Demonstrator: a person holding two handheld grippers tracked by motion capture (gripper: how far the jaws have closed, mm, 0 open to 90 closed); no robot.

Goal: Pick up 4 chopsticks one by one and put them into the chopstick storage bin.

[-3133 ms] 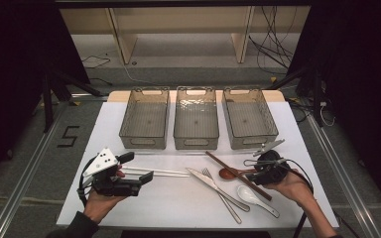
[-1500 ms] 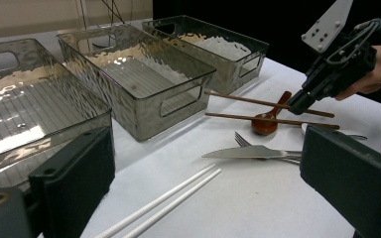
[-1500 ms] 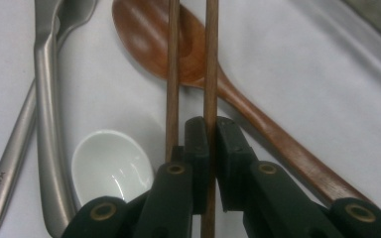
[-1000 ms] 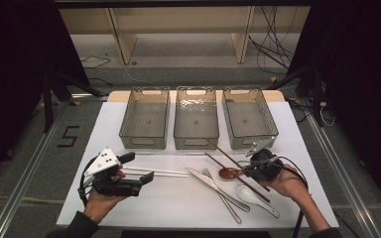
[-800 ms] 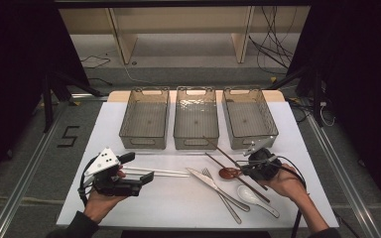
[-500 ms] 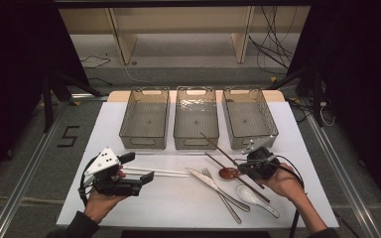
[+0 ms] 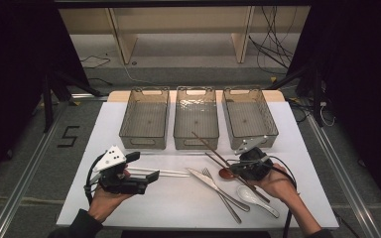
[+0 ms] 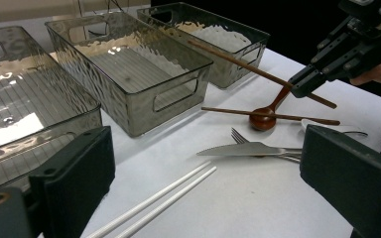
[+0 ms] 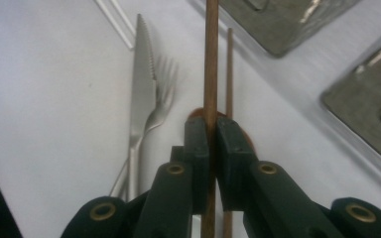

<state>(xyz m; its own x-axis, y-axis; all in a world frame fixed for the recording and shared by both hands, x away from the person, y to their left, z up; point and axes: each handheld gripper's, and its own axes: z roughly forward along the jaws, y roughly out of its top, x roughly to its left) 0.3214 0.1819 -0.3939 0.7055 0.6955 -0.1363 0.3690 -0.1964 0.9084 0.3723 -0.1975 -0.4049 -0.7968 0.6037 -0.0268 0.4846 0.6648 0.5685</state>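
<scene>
My right claw (image 9: 211, 144) is squeezed tight on a brown chopstick (image 9: 211, 64). My left claw (image 8: 203, 183) is wide open, holding nothing.

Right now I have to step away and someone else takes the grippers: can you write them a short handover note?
Right gripper: shut on one brown chopstick, lifted, tip toward the middle bin.
Left gripper: open, holding nothing, beside the white chopsticks.
On the table: second brown chopstick lying across the wooden spoon, knife, fork, white spoon.
Done: nothing is in the left bin, the middle one or the right bin yet.
Left: probably drop the held chopstick into a bin, then sort the rest.
</scene>
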